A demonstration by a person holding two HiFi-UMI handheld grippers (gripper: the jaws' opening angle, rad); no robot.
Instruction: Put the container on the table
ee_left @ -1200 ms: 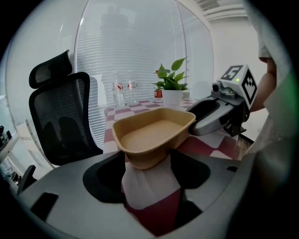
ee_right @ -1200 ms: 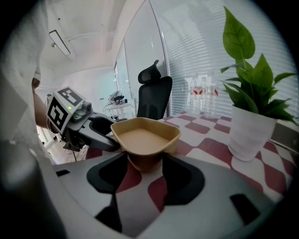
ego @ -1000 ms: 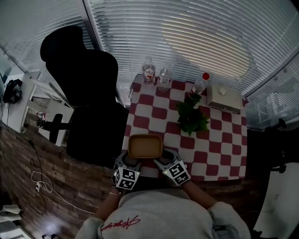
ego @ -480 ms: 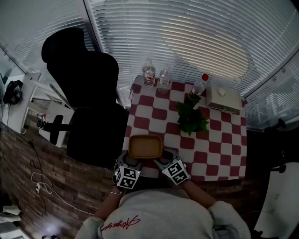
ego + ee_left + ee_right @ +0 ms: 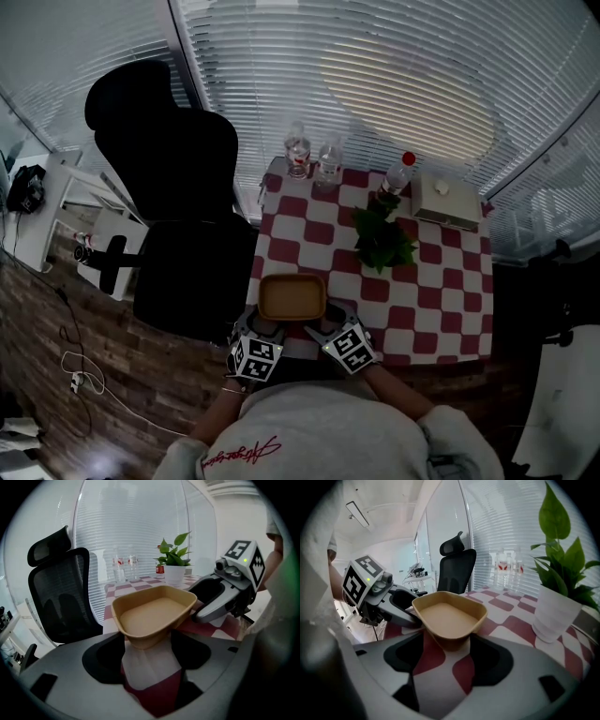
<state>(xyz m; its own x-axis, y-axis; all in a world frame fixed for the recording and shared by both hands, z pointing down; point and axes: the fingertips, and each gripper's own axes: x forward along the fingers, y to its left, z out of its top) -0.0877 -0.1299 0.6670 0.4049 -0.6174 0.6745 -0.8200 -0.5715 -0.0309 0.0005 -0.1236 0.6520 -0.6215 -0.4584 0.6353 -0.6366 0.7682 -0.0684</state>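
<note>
The tan container (image 5: 292, 295) rests upright and empty on the red-and-white checked table (image 5: 422, 281), near its front edge. My left gripper (image 5: 265, 324) is at the container's near left corner, and that corner (image 5: 154, 611) sits between the wide-spread jaws of the left gripper (image 5: 147, 654). My right gripper (image 5: 323, 324) is at the near right corner. The right gripper's (image 5: 447, 656) jaws are opening with the container (image 5: 450, 613) between them. Each gripper shows in the other's view: the right gripper (image 5: 220, 602) and the left gripper (image 5: 389, 606).
A potted plant (image 5: 382, 239) stands mid-table, close to the right of my right gripper in its view. Two clear bottles (image 5: 298, 148), a red-capped bottle (image 5: 398, 178) and a white box (image 5: 448, 199) line the far edge. A black office chair (image 5: 178, 187) stands left of the table.
The right gripper's marker cube has shifted slightly to the left. The container and the left gripper have kept their places.
</note>
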